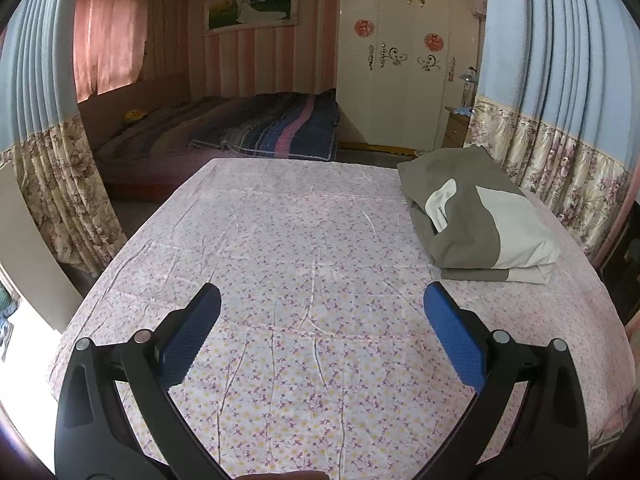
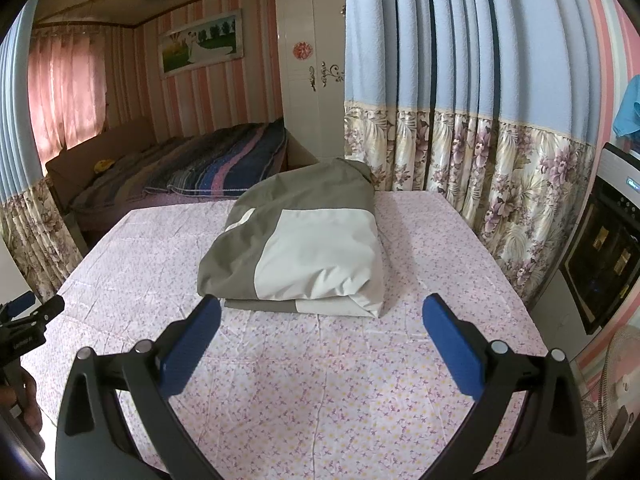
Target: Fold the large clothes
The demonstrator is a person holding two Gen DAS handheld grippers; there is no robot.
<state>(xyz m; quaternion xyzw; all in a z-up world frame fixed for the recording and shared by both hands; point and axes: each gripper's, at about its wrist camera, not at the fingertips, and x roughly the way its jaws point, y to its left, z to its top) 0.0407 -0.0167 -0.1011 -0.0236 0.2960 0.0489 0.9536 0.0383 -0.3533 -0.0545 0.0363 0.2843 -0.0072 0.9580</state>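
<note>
Folded olive-and-white garment (image 2: 300,248): on floral-sheeted table (image 2: 320,380). Right gripper (image 2: 321,304): spread wide, empty, just before garment. Left gripper (image 1: 322,294): spread wide, empty, left of garment.

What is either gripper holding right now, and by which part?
Nothing. The left gripper and the right gripper are both open over the sheet, with nothing between their fingers. The folded garment lies untouched ahead of the right gripper.

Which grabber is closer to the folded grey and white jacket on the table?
Right. The right gripper hovers just in front of the jacket, open. The left gripper is open too, with the jacket off to its right.
</note>
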